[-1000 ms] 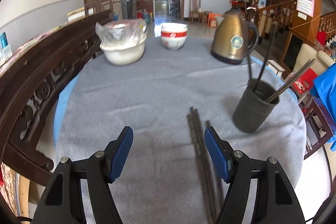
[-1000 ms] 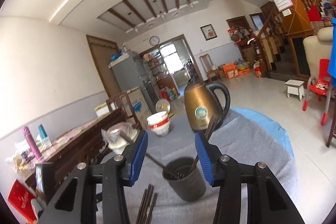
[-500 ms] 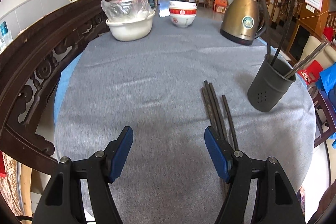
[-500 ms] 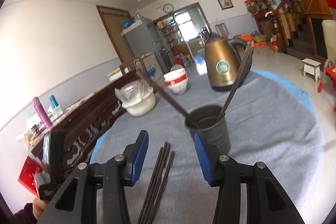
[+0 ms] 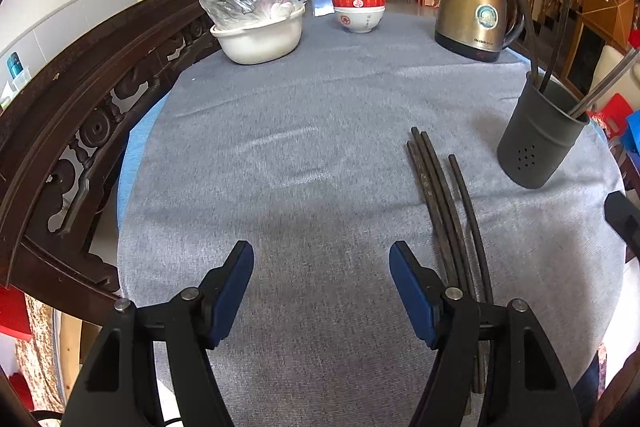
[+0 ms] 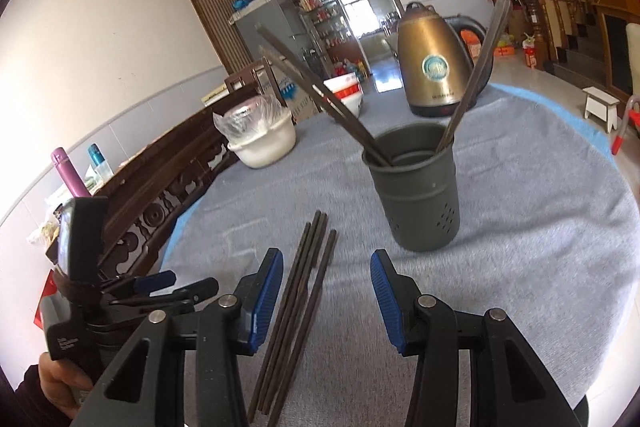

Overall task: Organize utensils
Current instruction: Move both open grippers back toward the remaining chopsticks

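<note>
Several dark chopsticks [image 5: 440, 195] lie side by side on the grey tablecloth [image 5: 312, 115]; they also show in the right wrist view [image 6: 304, 291]. A dark grey utensil holder [image 5: 538, 139] stands right of them with several chopsticks upright in it, also in the right wrist view [image 6: 416, 187]. My left gripper [image 5: 322, 287] is open and empty, above the cloth just left of the loose chopsticks. My right gripper [image 6: 326, 297] is open and empty, above the near part of the loose chopsticks. The left gripper's body [image 6: 100, 303] shows at the left.
A gold kettle [image 5: 476, 15], stacked red and white bowls [image 5: 358, 7] and a white basin with a plastic-wrapped bowl [image 5: 260, 27] stand at the table's far side. A carved dark wooden chair back [image 5: 80, 115] runs along the left edge. The table edge is near on the right.
Both grippers have tilted down and drawn closer to the table. The right view has dropped from the ceiling onto the holder and the loose chopsticks. Both stay open.
</note>
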A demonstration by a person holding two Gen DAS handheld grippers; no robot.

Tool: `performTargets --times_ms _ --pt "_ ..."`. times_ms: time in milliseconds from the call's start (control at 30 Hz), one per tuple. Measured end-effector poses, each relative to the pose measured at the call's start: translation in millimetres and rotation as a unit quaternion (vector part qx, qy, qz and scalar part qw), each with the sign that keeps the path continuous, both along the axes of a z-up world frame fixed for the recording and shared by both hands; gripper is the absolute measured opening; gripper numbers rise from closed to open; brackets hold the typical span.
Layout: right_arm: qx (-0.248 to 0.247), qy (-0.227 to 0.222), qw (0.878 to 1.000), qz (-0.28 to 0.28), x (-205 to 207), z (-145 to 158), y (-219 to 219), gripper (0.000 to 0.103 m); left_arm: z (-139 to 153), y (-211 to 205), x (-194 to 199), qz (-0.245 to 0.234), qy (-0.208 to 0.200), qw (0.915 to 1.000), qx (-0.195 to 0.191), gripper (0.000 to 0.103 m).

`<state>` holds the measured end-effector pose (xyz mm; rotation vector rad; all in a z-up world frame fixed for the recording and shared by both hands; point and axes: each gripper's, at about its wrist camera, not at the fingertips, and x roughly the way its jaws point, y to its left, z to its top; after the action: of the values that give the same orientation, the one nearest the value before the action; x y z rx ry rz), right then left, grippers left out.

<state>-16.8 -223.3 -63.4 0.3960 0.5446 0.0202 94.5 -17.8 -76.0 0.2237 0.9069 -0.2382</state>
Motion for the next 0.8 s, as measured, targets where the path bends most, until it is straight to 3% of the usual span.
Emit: performTargets --times_ms 800 --pt "0.018 0.037 0.999 -0.003 8.9 -21.2 -0.8 0.05 -6.4 -4.0 1.1 -0.004 -0.002 0.9998 0.017 0.071"
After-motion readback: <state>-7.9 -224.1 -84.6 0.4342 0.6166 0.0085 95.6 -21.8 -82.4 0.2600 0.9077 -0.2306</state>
